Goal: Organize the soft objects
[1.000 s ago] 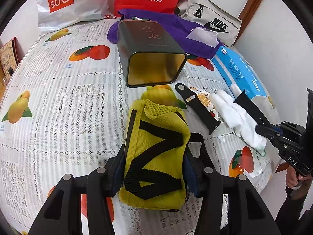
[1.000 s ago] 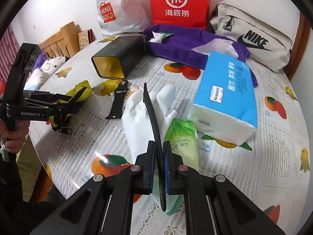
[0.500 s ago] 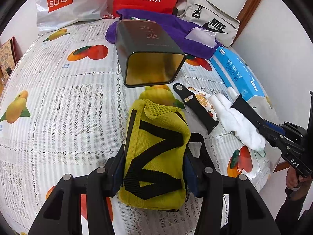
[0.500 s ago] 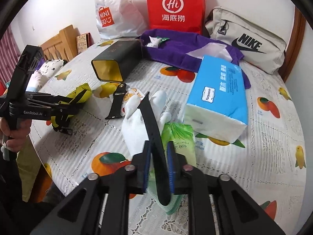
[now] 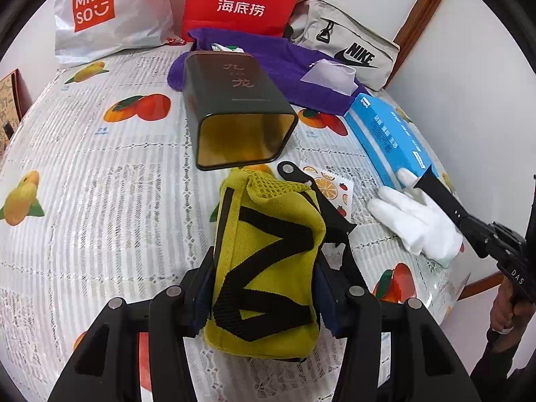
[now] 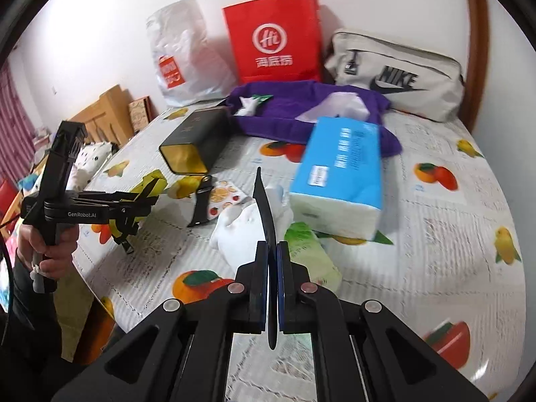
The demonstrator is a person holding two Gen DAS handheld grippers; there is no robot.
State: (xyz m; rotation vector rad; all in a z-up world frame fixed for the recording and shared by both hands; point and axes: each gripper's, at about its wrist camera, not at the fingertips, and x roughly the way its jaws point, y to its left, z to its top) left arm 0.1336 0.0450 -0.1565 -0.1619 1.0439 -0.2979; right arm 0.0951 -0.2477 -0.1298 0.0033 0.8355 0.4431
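A yellow pouch (image 5: pixel 268 261) with black stripes sits between the pads of my left gripper (image 5: pixel 263 278), which is shut on it just above the tablecloth. My right gripper (image 6: pixel 273 251) pinches a black watch strap (image 6: pixel 264 201), its jaws closing tighter on it. The strap stands up over a white glove (image 6: pixel 234 231) lying on the cloth. A second black strap (image 6: pixel 201 204) lies flat between the pouch and the glove. From the left wrist view, the right gripper (image 5: pixel 469 231) holds its strap (image 5: pixel 435 191) above the glove (image 5: pixel 415 221).
A dark tin (image 5: pixel 234 100) lies on its side, mouth toward me. A blue tissue pack (image 6: pixel 341 174) and a green packet (image 6: pixel 308 251) lie by the glove. At the back are a purple cloth (image 6: pixel 294 107), a Nike bag (image 6: pixel 395 73), a red bag (image 6: pixel 274 37) and a white bag (image 6: pixel 181 57).
My right gripper has risen and drawn back with the black strap, lifting it off the glove. The left gripper and the pouch have stayed put.
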